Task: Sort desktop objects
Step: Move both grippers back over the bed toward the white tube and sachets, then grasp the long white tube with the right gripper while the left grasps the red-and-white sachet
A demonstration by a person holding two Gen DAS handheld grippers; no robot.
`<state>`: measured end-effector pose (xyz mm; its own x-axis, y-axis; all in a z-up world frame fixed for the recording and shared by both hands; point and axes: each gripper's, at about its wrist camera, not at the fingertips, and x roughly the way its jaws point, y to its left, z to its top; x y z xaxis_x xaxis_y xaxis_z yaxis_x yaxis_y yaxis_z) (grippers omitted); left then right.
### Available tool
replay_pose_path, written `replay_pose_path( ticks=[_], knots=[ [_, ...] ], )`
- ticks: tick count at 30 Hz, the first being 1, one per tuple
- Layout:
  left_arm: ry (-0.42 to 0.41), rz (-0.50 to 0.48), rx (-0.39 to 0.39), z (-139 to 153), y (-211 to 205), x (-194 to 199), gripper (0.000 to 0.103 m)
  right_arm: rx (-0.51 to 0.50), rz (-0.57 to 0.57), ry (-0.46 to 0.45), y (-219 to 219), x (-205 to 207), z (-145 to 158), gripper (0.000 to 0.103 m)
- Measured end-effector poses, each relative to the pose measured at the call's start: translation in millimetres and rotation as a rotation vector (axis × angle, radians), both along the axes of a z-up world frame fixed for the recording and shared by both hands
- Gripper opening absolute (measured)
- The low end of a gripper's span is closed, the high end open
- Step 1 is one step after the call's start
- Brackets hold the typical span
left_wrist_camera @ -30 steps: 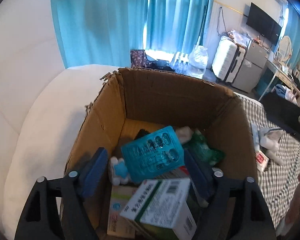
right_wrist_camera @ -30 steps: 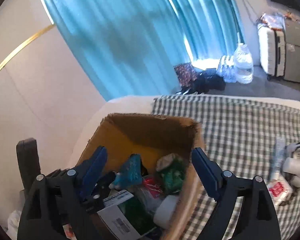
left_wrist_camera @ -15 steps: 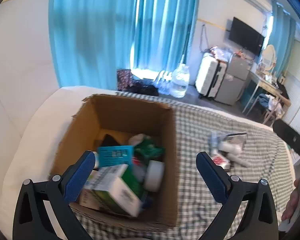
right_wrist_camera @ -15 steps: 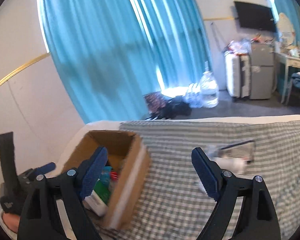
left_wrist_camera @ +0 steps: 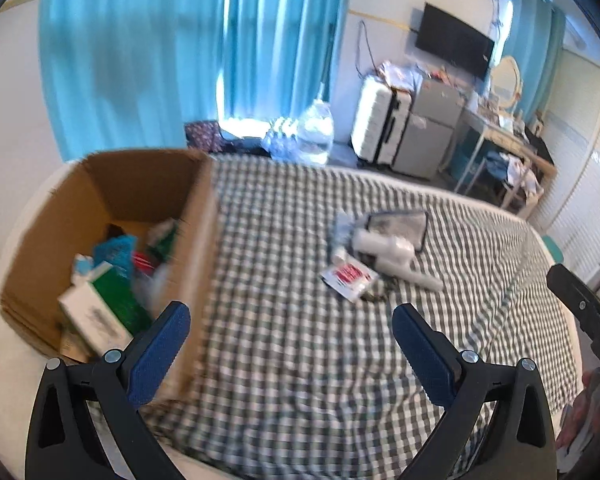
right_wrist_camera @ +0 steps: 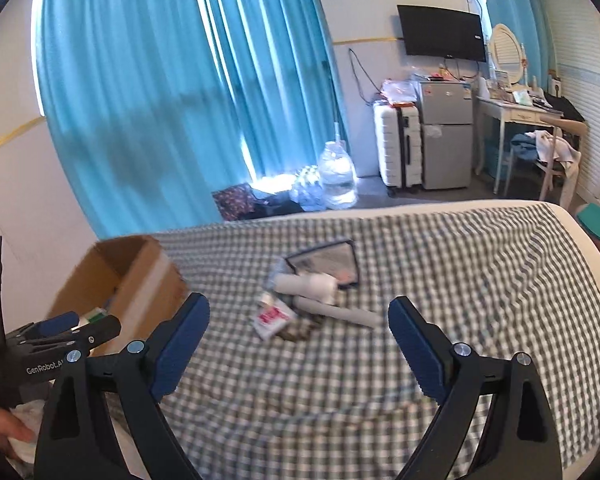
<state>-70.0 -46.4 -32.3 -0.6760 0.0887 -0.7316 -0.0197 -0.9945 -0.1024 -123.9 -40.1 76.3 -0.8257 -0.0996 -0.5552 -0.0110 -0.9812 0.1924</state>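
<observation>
Cardboard box [left_wrist_camera: 112,200] stands left of the small clutter [right_wrist_camera: 312,300] on checked cloth [right_wrist_camera: 440,280]; both tongs empty, right spreading

Left black plastic two-finger tool [left_wrist_camera: 288,344]: matte black triangular arms, blue textured pads [left_wrist_camera: 160,354], silver screws at the pivots. Right black plastic two-finger tool [right_wrist_camera: 299,340]: same build. White "GenRobot" lettering on the left tool's body, at 9 o'clock in the right view.
</observation>
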Motion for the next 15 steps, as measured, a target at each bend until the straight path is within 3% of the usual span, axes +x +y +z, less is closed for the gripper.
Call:
replay_pose_path(
  ticks=[10,15],
  knots=[
    [-0.102,-0.076,-0.086,-72.6,52.6,-47.2,0.103,0.117,-0.008,-0.119,28.8,-43.0,-81.8,0.091],
    [-0.145,-0.089,-0.097,-106.6,65.8,-83.3,0.103,0.089,0.027,-0.184,45.3,-74.0,-116.4,0.091]
  ],
)
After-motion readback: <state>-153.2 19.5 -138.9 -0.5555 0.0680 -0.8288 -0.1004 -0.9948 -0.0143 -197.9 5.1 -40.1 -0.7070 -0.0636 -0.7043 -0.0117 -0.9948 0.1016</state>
